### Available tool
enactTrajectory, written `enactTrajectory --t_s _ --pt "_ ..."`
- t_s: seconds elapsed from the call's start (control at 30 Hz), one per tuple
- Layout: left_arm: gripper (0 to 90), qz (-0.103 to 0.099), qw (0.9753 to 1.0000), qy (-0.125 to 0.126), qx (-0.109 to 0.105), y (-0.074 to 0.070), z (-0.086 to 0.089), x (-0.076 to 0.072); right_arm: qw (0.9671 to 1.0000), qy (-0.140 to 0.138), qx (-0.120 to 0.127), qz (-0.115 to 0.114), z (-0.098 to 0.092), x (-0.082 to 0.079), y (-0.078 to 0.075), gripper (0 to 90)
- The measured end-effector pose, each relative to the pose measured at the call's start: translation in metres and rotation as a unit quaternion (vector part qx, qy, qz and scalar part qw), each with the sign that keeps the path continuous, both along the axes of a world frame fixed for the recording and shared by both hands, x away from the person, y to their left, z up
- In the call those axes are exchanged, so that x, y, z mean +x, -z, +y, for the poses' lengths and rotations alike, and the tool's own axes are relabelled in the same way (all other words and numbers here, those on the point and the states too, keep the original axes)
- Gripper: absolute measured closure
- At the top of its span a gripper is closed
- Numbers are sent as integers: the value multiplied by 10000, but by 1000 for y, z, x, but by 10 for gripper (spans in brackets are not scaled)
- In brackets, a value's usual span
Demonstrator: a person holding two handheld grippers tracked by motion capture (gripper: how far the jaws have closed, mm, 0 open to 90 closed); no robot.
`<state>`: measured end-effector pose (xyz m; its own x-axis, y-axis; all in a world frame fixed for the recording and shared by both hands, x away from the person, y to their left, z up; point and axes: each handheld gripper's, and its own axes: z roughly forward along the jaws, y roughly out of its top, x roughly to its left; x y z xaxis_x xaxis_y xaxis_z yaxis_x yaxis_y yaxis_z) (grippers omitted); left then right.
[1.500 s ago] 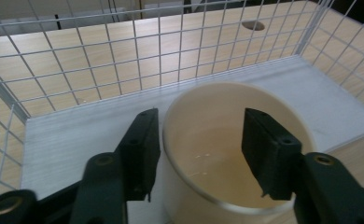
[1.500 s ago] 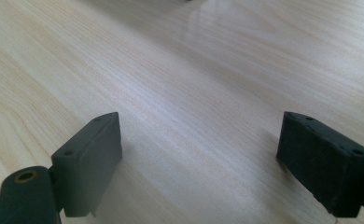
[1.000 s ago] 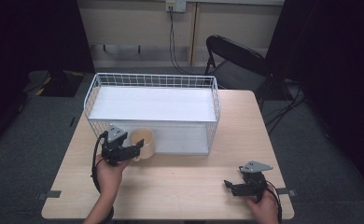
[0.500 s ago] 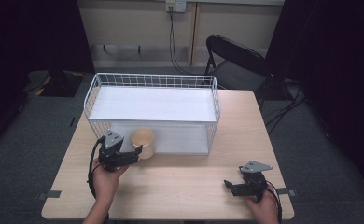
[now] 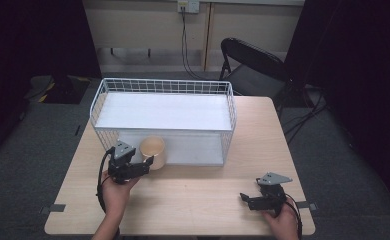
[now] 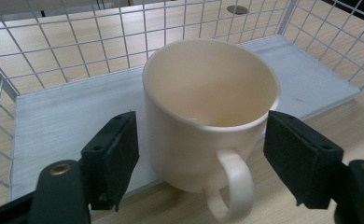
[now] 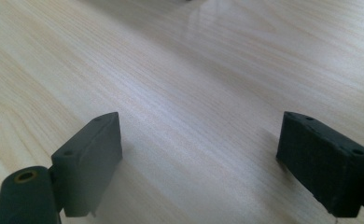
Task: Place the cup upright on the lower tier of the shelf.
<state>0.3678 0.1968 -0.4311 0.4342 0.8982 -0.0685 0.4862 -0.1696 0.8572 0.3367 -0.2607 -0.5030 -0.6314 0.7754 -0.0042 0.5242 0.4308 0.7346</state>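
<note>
A cream mug (image 5: 153, 151) stands upright at the front left of a white wire rack (image 5: 166, 85), on the edge of the rack's white bottom board (image 6: 63, 116). In the left gripper view the mug (image 6: 208, 88) is empty and its handle points toward me. My left gripper (image 5: 144, 168) is open, with one jaw on each side of the mug (image 6: 201, 128) and a narrow gap at the left jaw. My right gripper (image 5: 244, 199) rests open near the table's front right, over bare wood (image 7: 199, 140).
The rack has an upper white shelf (image 5: 163, 111) and wire walls. The wooden table (image 5: 193, 190) stretches between the two grippers. A black folding chair (image 5: 250, 62) stands behind the table's right side, and a cable (image 5: 185, 45) hangs down the back wall.
My left gripper has drawn back a little toward the person, while the mug stays at the rack's front edge. The right gripper has not moved.
</note>
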Motion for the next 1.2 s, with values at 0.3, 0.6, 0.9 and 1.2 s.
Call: enactTrajectory --t_s 0.3,0.6,0.9,1.2 --pt "351 -18 10000 42 -9 0 -3 2 10000 -2 -1 -1 0 0 0 132" --pt "404 6 9999 -11 -113 0 -1 4 10000 -2 0 0 0 0 0 132" --pt "447 27 9998 -75 -162 0 1 7 10000 -1 0 1 0 0 0 132" --pt "495 24 9997 -143 -173 1 -1 11 10000 -1 0 2 0 0 0 132"
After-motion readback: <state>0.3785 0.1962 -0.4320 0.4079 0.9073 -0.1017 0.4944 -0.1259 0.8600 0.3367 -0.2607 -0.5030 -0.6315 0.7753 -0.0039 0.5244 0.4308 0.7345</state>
